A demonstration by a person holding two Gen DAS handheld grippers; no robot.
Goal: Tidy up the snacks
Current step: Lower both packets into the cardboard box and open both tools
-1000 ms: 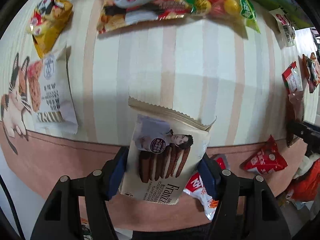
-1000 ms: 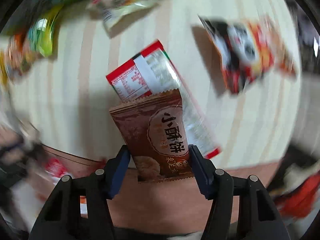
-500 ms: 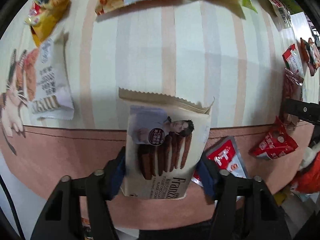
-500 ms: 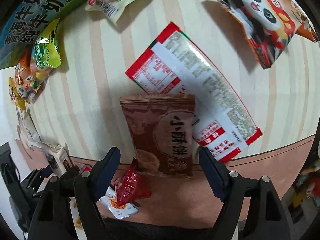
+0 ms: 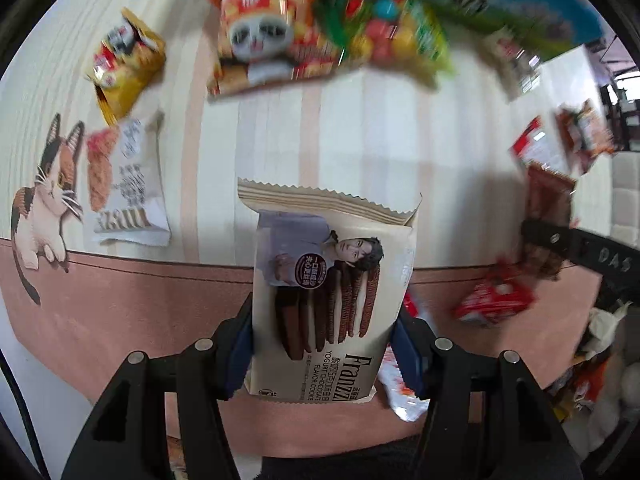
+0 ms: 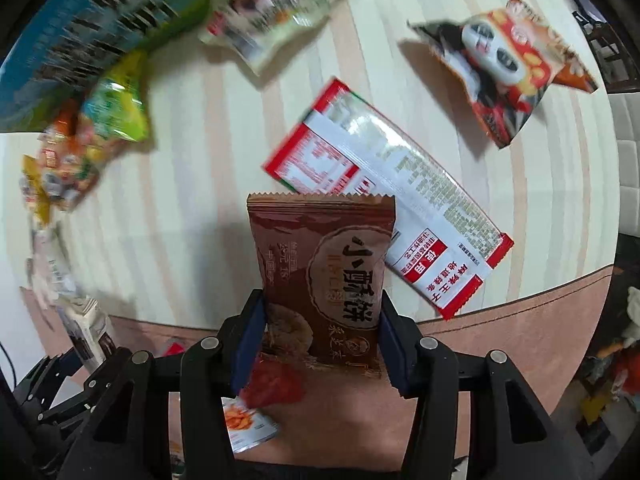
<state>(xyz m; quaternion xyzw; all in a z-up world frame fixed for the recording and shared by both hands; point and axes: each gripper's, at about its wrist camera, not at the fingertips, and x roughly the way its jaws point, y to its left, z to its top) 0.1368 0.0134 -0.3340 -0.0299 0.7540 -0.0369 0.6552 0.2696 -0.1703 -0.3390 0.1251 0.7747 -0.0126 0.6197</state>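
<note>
Two wrist views over a striped tablecloth (image 5: 360,132) strewn w/ snack packs. Left gripper (image 5: 324,340), jaws just closing, is clamped on a cream Franzzi cookie pack (image 5: 332,296); long axis runs straight out from the claw. Right gripper (image 6: 320,336), jaws just closing, is clamped on a brown biscuit pack (image 6: 324,272), same orientation, above a red-and-white packet (image 6: 400,184). No containers visible; blue-green box (image 6: 80,32) at far edge, contents unseen.

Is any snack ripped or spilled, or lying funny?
Nothing looks ripped or spilled. The packets just lie scattered at all angles on the striped tablecloth. The long red-and-white wrapper lies slanted, printed back up. A small red packet sits near the cloth's pink edge. Blur hides the far ones.
</note>
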